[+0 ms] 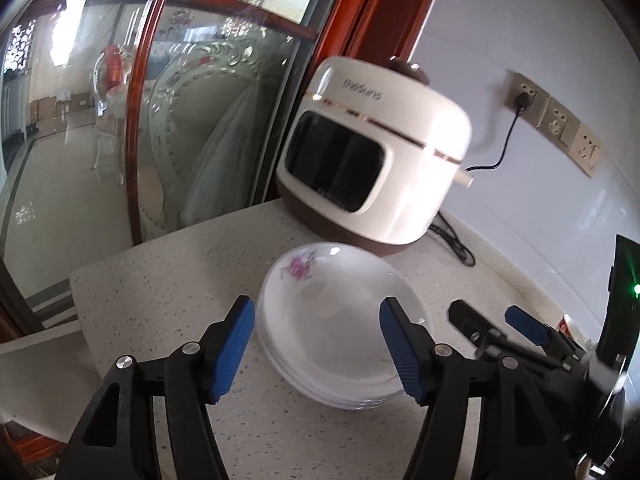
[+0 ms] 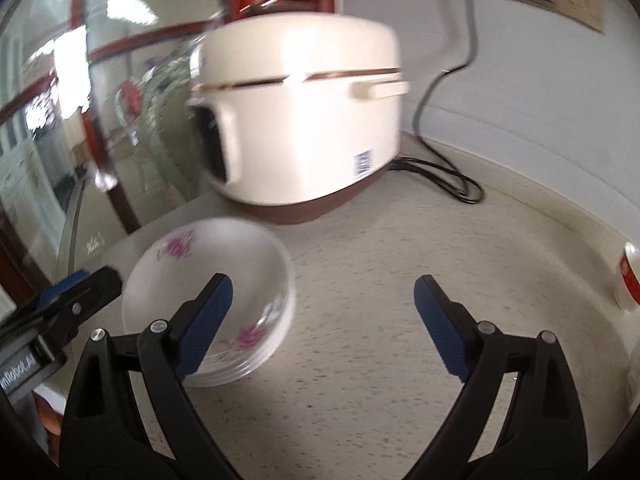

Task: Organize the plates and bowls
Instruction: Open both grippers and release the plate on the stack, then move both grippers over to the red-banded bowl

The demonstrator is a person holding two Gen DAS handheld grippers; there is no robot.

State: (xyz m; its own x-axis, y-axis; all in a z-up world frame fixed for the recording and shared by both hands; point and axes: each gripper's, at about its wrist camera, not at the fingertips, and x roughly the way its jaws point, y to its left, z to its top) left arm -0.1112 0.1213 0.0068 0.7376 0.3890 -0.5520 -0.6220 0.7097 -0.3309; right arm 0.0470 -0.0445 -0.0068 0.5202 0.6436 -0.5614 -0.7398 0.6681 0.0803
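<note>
A: Plates first, then: where do both grippers stand to them?

B: The left gripper point(image 1: 316, 350) has its jaws apart. The stack of plates point(image 1: 336, 320) sits beyond and between its blue pads point(image 1: 234, 350), but neither pad presses on the rims. The right gripper point(image 2: 322, 326) is spread wider and has only bare worktop point(image 2: 360, 360) between its fingers, so it holds nothing.

A: So the plates are resting free?

B: Yes. They lie nested, several deep white plates with pink flower prints, flat on the speckled worktop near its corner, just in front of the white rice cooker point(image 1: 376, 156). I judge they are stacked that way because nesting like with like saves room and keeps the pile steady.

A: Why that corner?

B: It looks like a tidy parking spot: close to the cooker and the glass partition point(image 1: 140, 120), leaving the middle of the worktop free. The cooker's cord point(image 2: 440, 176) runs back to the wall sockets point(image 1: 556, 120), clear of the stack.

A: Anything left to sort?

B: At the right edge of the right wrist view there is a white cup or bowl with a red band point(image 2: 630, 280), well apart from the plates. It is cut off by the frame, so I cannot tell which. It is likely the next piece.
</note>
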